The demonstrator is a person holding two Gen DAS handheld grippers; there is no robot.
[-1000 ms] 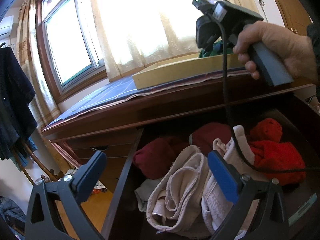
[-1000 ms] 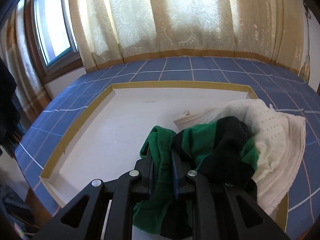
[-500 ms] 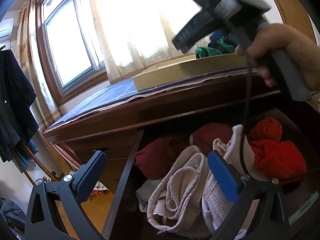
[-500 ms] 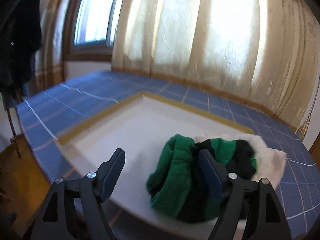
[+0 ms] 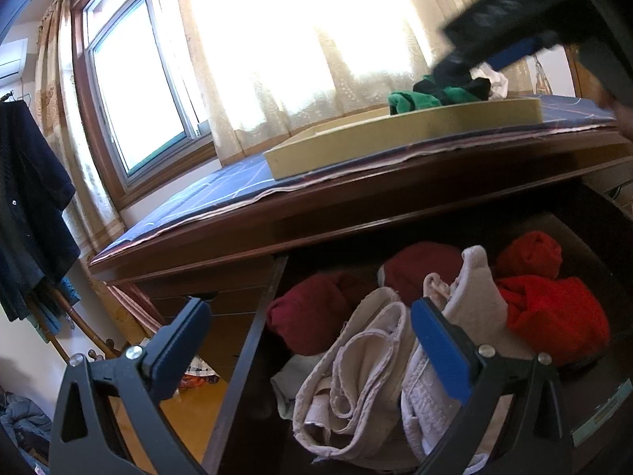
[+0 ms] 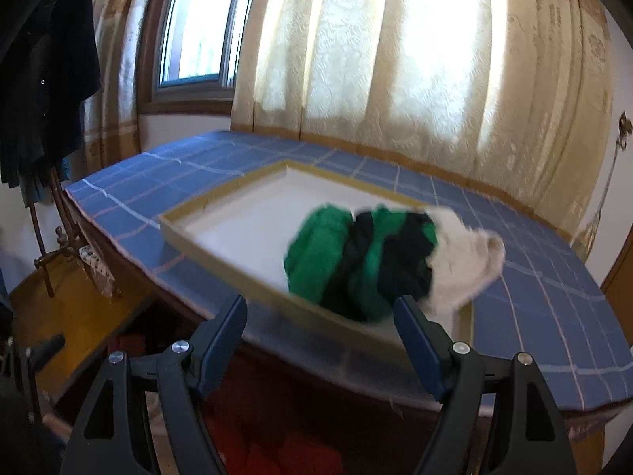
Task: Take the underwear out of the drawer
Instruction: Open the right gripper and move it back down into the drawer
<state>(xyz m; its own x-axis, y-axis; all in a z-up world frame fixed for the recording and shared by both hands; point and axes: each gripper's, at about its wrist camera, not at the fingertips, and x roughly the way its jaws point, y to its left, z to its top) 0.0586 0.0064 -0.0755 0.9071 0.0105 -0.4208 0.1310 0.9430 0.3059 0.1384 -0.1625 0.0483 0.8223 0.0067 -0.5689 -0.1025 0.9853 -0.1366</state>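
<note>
Both your grippers gape empty. Your left gripper (image 5: 308,340) hangs nearest the drawer (image 5: 253,340), with the beige underwear (image 5: 356,376) just beyond its jaws; your right gripper (image 6: 320,324) is over the tray (image 6: 221,245).

Green-black underwear (image 6: 358,263) bunched in tray (image 6: 221,255)

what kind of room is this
Most likely a bedroom at home: an open drawer full of folded underwear, dark clothes on a rack by the wall, and a curtained window behind a cloth-covered dresser top.
</note>
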